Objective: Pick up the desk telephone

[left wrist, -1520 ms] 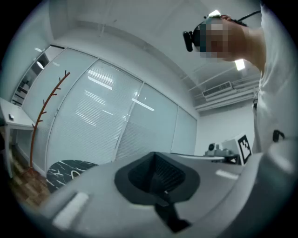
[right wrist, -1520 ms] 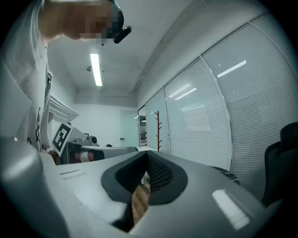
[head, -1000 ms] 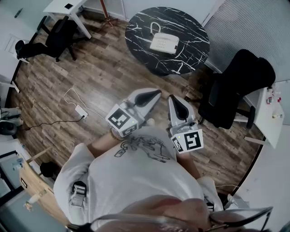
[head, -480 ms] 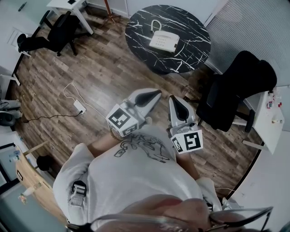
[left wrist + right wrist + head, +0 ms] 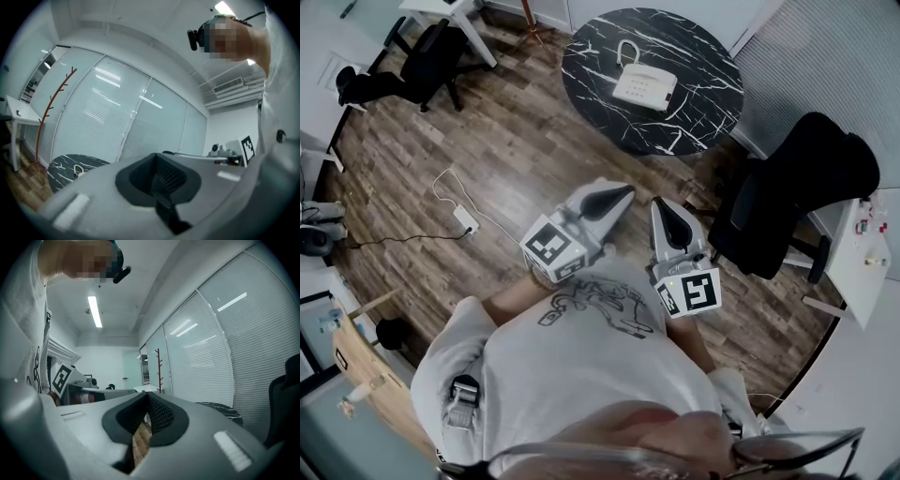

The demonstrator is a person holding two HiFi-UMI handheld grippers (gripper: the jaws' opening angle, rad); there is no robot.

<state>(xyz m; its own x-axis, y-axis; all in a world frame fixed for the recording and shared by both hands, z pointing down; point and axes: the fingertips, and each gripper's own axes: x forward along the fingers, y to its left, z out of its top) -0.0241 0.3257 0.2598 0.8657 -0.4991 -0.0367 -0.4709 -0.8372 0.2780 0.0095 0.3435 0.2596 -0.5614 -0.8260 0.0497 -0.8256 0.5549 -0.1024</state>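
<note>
A white desk telephone (image 5: 643,86) with its coiled cord lies on a round black marble table (image 5: 694,122) at the top of the head view, well ahead of me. My left gripper (image 5: 622,193) and right gripper (image 5: 662,204) are held side by side near my chest over the wood floor, both shut and empty. In the left gripper view the table (image 5: 65,165) and the telephone (image 5: 78,172) show small at the lower left beyond the shut left gripper (image 5: 155,161). The right gripper view shows the shut right gripper (image 5: 146,400) and the table's edge (image 5: 220,411).
A black office chair (image 5: 792,187) stands right of the table. Another black chair (image 5: 417,66) and a white desk (image 5: 455,14) are at the upper left. A power strip with cable (image 5: 465,221) lies on the floor at left. A coat rack (image 5: 51,117) stands by the glass wall.
The table and telephone have shifted slightly right and down in the head view as I moved forward. Both grippers keep their pose, shut.
</note>
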